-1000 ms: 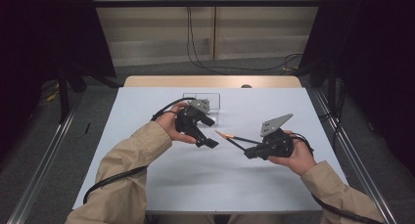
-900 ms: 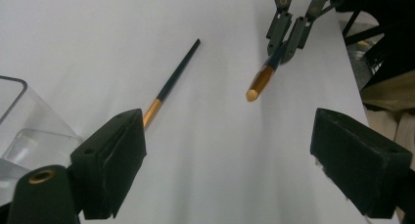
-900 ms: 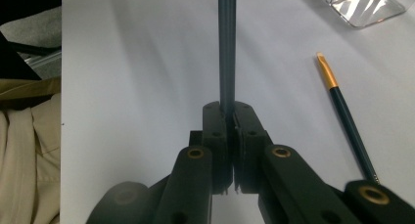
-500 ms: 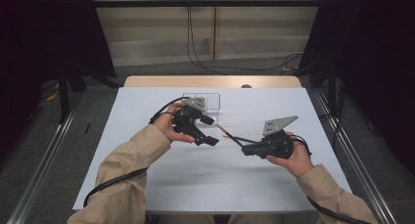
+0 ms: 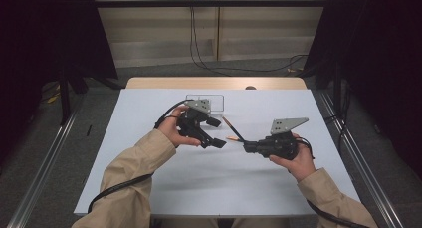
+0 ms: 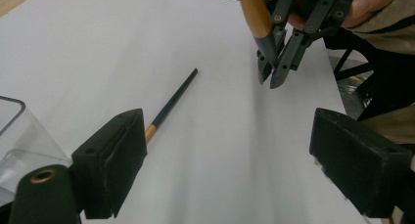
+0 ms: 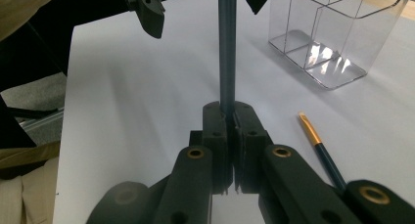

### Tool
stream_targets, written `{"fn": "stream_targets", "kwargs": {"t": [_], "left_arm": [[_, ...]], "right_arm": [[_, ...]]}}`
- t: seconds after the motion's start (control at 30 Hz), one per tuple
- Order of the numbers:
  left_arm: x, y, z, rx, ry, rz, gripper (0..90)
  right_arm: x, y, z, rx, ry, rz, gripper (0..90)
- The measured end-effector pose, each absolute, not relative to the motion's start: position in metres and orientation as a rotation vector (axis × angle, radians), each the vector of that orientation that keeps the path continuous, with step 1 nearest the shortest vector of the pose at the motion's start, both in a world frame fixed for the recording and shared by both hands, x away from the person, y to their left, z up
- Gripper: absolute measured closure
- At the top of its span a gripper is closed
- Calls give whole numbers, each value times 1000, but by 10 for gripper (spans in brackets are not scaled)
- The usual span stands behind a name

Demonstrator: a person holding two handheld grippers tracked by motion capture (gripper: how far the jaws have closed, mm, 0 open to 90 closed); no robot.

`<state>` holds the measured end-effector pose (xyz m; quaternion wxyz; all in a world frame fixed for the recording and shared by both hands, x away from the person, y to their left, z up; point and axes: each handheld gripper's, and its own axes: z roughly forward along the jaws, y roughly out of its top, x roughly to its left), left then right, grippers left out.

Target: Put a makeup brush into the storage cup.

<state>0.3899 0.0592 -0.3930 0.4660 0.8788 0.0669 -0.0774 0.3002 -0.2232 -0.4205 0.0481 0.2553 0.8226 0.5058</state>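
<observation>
Right gripper view showed our right gripper (image 7: 229, 117) pinching a dark-handled brush (image 7: 226, 48) by one end, so the shaft stood out toward the left gripper (image 5: 215, 133), whose jaws were spread and empty, apparently ready for a handover. A second brush (image 7: 319, 145) lay flat on the white table (image 5: 209, 183), near the clear organizer (image 7: 337, 33).

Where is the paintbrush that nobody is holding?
In the high view the loose paintbrush lies on the white table near its middle, between the left gripper and the right gripper, in front of the clear plastic holder.
</observation>
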Motion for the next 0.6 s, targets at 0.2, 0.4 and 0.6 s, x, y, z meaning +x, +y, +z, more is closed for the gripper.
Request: {"fn": "stream_targets", "kwargs": {"t": [0.2,0.4,0.6], "left_arm": [[390,59,-394,2147,171,-187,138],[390,58,-393,2139,165,-177,138],[390,59,-393,2116,179,-177,141]], "right_arm": [[300,-218,-422,780,2455,1579,857],[298,-213,-425,784,2408,1618,857],[296,-212,-428,798,2337,1687,857]]}}
